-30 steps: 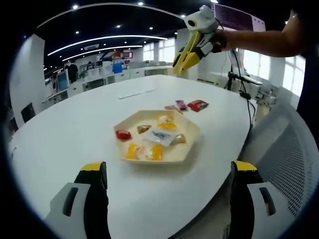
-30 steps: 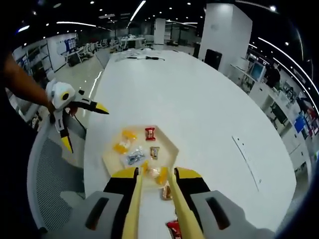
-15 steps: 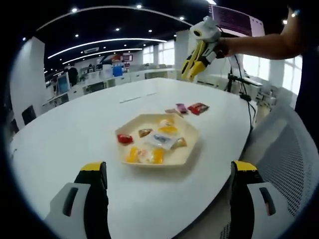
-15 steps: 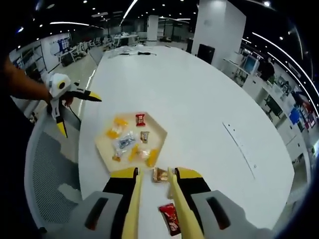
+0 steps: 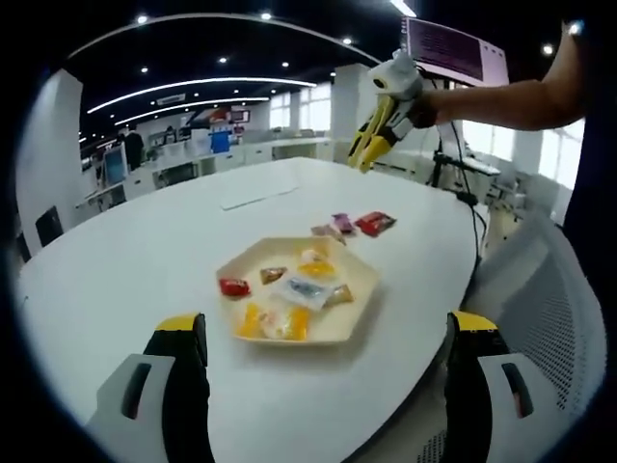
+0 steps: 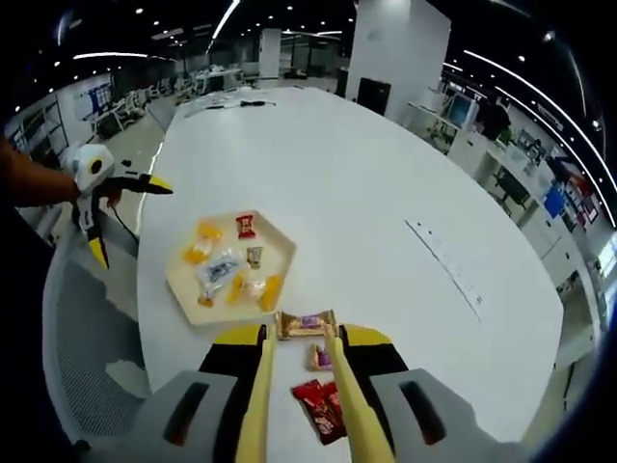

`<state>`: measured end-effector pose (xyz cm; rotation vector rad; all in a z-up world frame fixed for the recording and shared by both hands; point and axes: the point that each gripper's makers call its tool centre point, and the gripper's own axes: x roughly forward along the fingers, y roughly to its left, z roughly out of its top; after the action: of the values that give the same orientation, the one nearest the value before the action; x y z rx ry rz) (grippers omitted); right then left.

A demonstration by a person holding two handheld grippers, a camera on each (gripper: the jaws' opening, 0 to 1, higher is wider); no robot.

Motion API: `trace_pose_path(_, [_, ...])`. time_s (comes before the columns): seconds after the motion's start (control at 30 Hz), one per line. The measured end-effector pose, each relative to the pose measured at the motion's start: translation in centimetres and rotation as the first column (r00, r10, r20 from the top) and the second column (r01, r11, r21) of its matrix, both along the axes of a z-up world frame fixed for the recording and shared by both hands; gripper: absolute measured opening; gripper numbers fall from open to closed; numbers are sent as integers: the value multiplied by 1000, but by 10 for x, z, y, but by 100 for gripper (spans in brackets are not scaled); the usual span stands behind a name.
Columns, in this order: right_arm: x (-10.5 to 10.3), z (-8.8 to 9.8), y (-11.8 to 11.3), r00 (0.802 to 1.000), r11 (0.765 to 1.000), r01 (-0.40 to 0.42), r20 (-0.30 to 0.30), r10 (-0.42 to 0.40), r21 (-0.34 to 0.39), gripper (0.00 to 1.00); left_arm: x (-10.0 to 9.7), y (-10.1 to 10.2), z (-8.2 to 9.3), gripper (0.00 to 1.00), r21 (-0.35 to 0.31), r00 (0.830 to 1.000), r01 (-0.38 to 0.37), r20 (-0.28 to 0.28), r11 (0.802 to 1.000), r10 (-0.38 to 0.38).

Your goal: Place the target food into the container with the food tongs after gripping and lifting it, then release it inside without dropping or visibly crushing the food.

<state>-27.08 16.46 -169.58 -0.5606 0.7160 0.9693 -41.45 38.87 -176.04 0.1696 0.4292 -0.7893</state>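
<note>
Hovering my right fingers, nearly closed and empty, I see the brown snack at twelve o'clock, long axis crosswise, beside the tray, left fingers wide open, farther.

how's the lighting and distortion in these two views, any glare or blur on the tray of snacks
Left gripper view: fisheye bends the white oval table and ceiling light strips into curves; the beige hexagonal tray is evenly lit, no glare, its wrapped snacks slightly soft. Right gripper view: the same curving; the tray is small but fairly sharp, while the red wrapped snack between the narrowly parted jaws looks dimmer.
</note>
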Motion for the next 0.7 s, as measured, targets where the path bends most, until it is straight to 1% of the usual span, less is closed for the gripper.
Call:
trace_pose_path(0.07, [3,-2,-5,1000,1000,9,-2,-9,0,29,1,6,-7,100,59,1000,-2,18,998,0])
trace_pose_path(0.1, [5,-3,-7,1000,1000,19,-6,-19,7,29,0,4,-6,100,48,1000,12,18,999,-13])
trace_pose_path(0.13, [7,-2,-10,999,999,42,-7,-42,19,29,-1,-5,3,100,-6,999,35,35,999,-34])
trace_pose_path(0.17, [9,-2,-12,999,998,50,-6,-50,24,29,-2,-5,5,100,1,997,47,58,999,-47])
trace_pose_path(0.27, [15,-5,-18,997,997,74,-6,-74,23,29,-3,-4,4,100,11,998,38,54,999,-38])
trace_pose_path(0.37, [19,-6,-23,996,995,94,-4,-94,20,29,2,1,3,100,-14,1000,5,27,1000,-5])
trace_pose_path(0.4, [20,-6,-23,995,995,96,-3,-96,20,29,3,3,6,100,-37,1000,-9,29,999,10])
trace_pose_path(0.5, [23,-5,-25,994,993,113,6,-113,22,29,5,5,10,100,-48,999,-26,41,998,28])
trace_pose_path(0.6, [26,-7,-25,996,996,89,28,-90,19,29,6,6,9,100,-49,999,-34,38,998,35])
trace_pose_path(0.7, [25,-11,-25,997,997,70,32,-70,12,29,6,6,9,100,-58,999,-36,33,998,37])
